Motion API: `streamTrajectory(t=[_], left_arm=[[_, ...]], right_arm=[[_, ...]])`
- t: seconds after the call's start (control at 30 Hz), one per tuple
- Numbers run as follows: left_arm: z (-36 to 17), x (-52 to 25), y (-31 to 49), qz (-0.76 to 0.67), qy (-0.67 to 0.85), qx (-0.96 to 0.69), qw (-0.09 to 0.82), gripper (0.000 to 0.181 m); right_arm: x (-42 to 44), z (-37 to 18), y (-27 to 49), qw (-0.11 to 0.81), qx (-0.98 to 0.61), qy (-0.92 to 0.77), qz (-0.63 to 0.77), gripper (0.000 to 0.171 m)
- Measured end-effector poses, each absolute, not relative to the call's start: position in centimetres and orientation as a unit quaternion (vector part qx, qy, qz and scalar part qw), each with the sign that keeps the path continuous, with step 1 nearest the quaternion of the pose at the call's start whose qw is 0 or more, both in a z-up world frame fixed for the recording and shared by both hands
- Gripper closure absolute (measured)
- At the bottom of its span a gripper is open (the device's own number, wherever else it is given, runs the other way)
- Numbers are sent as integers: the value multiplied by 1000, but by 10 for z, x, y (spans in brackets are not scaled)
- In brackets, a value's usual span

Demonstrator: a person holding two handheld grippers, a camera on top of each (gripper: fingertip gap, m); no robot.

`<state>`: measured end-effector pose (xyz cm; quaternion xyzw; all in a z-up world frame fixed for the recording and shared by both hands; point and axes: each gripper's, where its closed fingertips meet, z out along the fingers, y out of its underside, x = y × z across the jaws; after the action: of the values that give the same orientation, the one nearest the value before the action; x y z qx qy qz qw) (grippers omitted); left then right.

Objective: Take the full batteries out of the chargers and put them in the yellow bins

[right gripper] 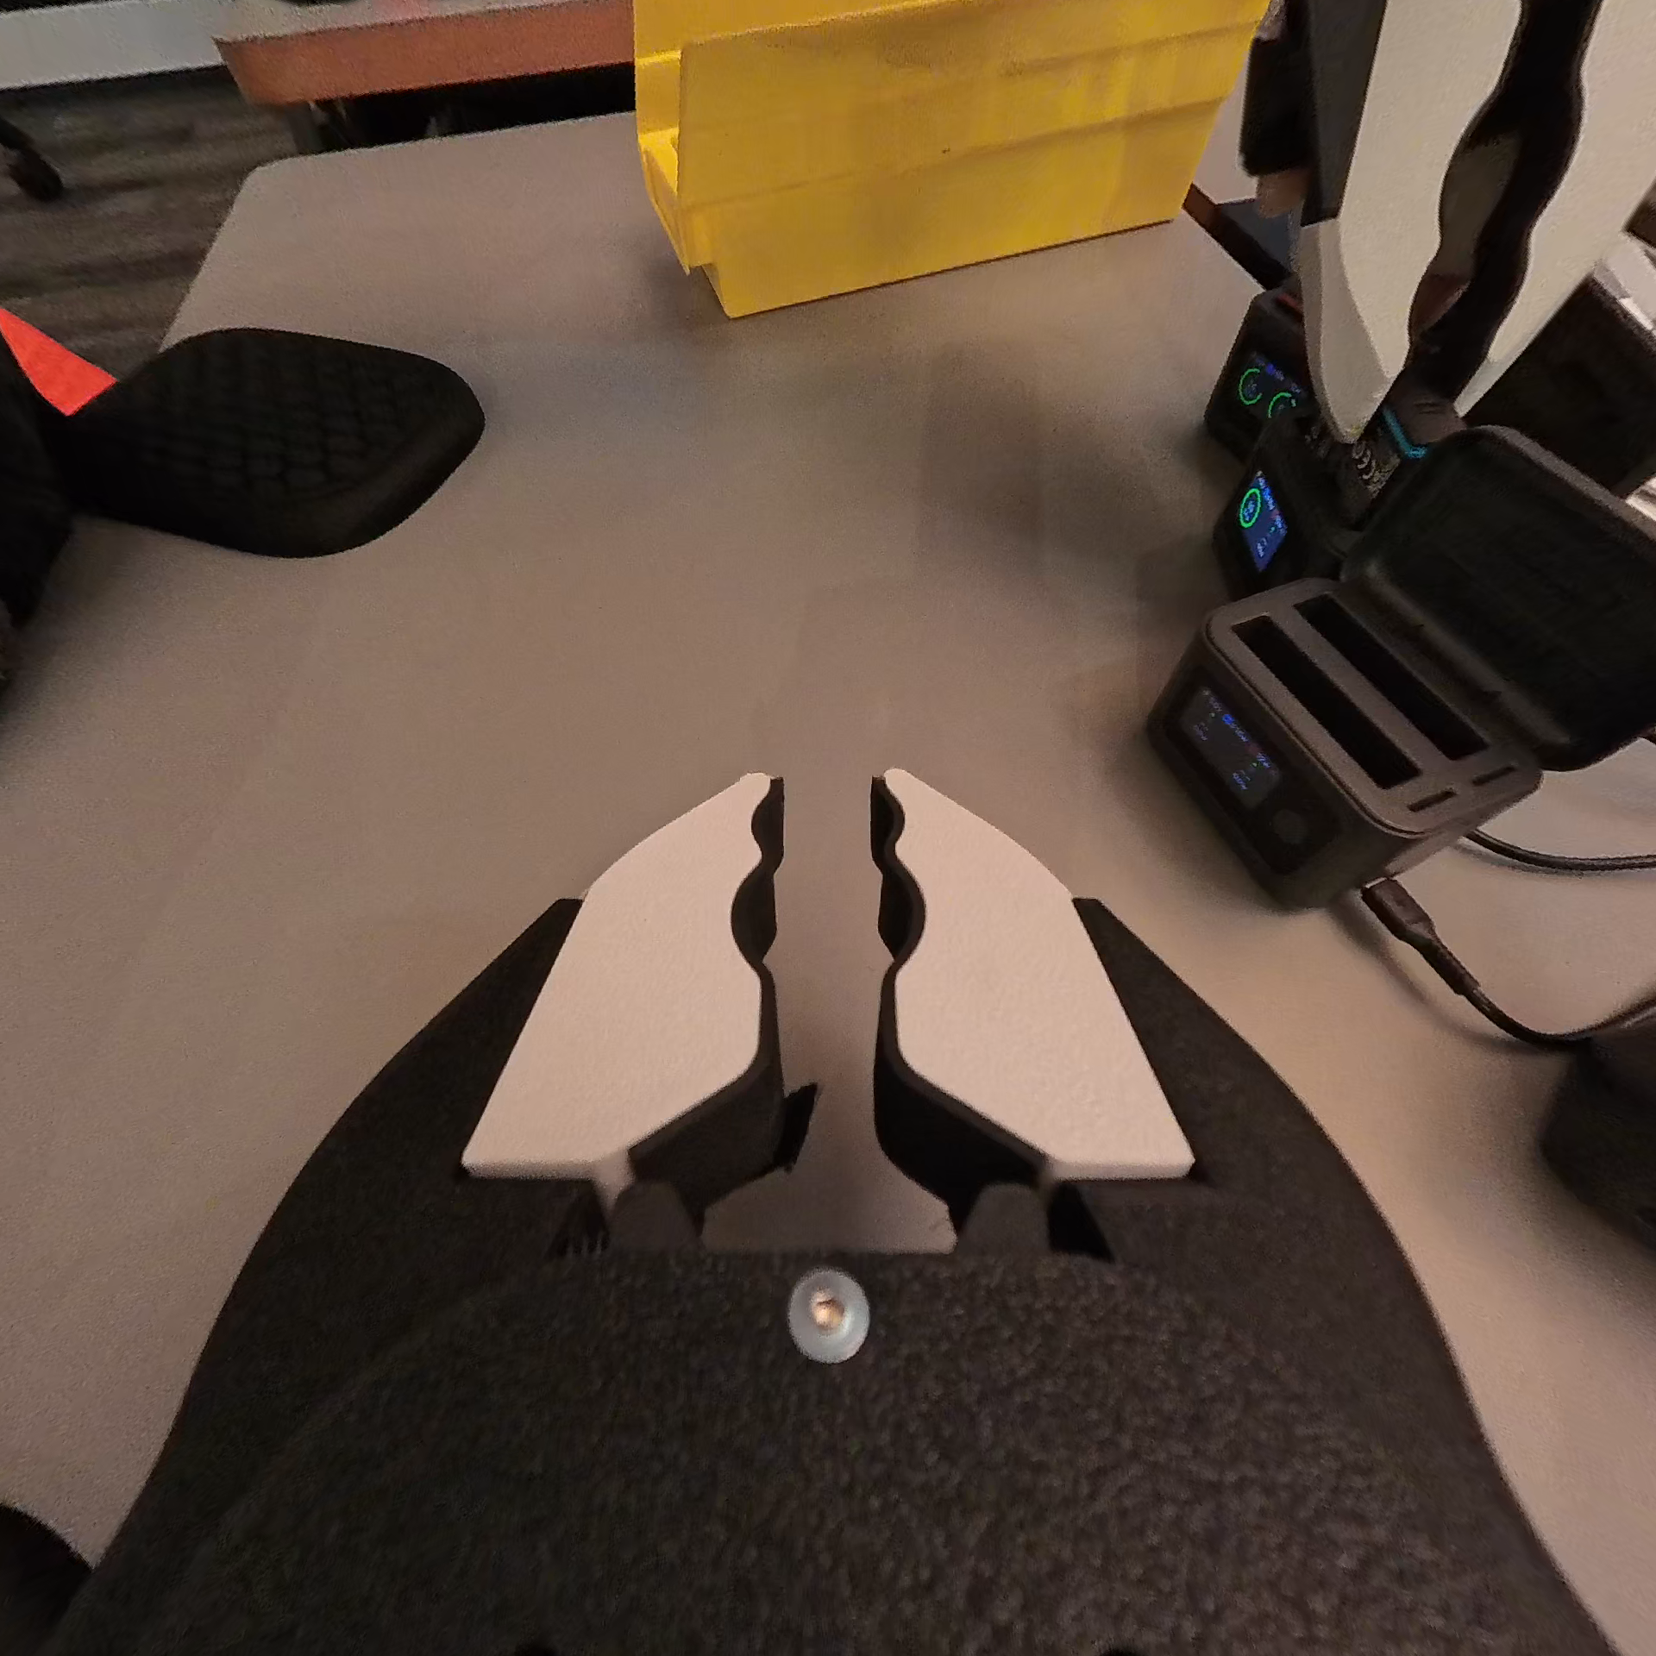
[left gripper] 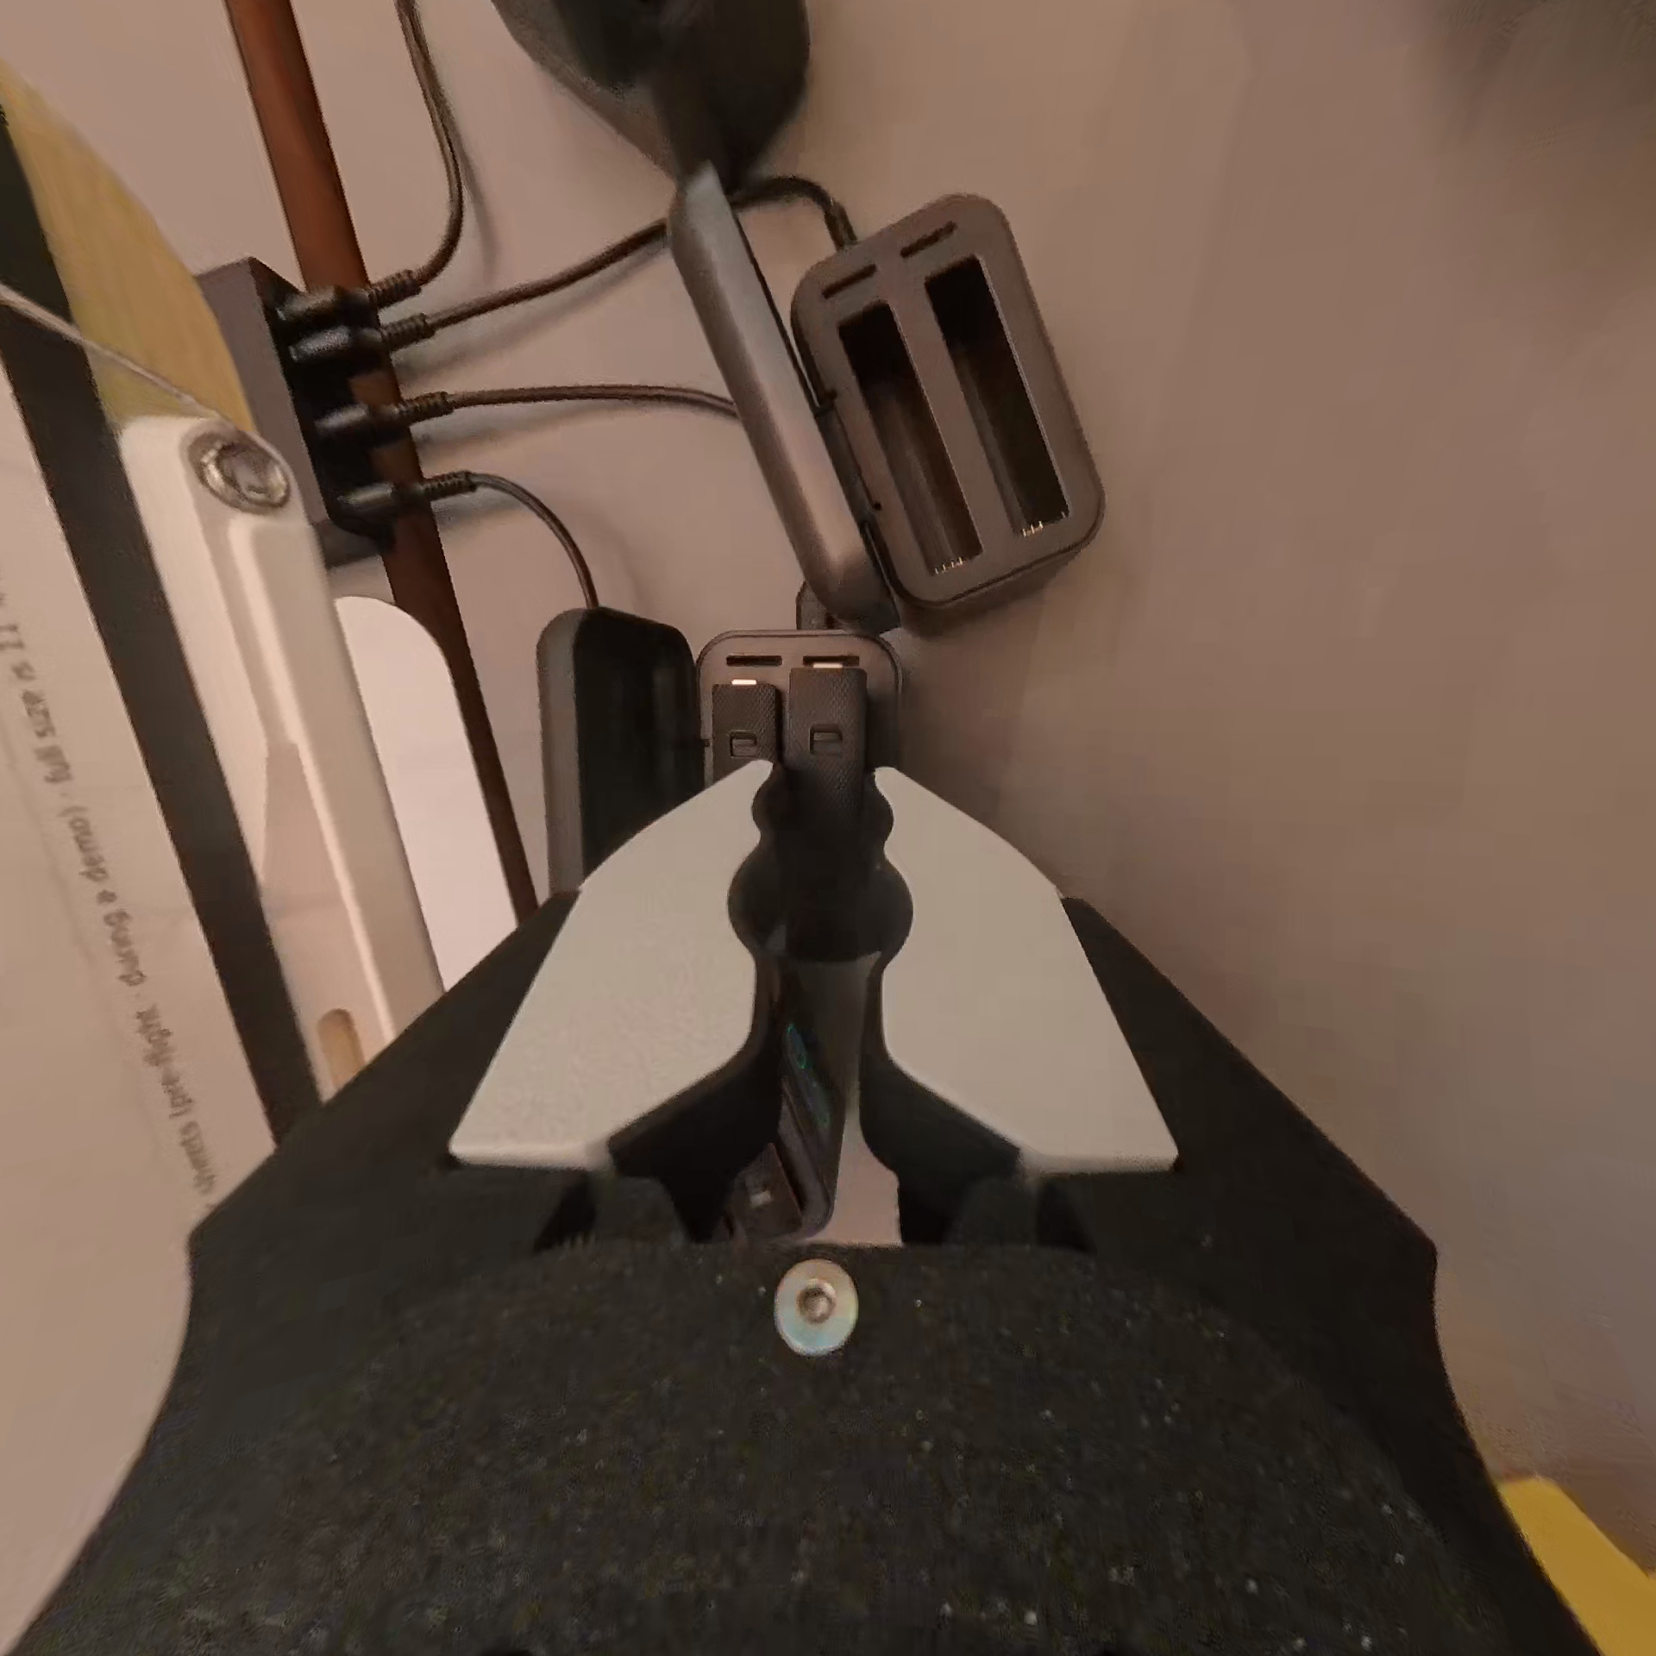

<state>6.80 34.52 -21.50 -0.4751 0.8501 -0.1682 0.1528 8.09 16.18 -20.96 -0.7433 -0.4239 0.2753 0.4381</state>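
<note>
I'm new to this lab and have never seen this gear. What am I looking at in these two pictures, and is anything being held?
There is no robot here: a person carries a two-fingered tool in each hand, each with a camera looking along its fingers. The left camera shows the left hand-held gripper closed on a black battery standing in a charger; a second battery sits beside it. Another charger behind has both slots empty. The right camera shows the right hand-held gripper open and holding nothing, above a grey table. On the table are a yellow bin, chargers with lit screens and a black pad.
</note>
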Motion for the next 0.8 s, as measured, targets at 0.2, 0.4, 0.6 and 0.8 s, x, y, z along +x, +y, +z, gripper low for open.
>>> streamTrajectory(t=[0.2, 0.4, 0.6, 0.8], left_arm=[[-219, 65, 347, -220, 828, -478, 195, 165], [-226, 67, 346, -185, 840, -471, 194, 165], [-226, 62, 348, -136, 855, -467, 181, 162], [-201, 62, 341, -112, 854, -461, 213, 161]], right_arm=[[81, -212, 162, 434, -745, -423, 278, 153], [81, -216, 161, 427, -748, -424, 279, 153], [81, -215, 160, 428, -747, -426, 279, 153], [80, -215, 158, 426, -747, -428, 279, 153]])
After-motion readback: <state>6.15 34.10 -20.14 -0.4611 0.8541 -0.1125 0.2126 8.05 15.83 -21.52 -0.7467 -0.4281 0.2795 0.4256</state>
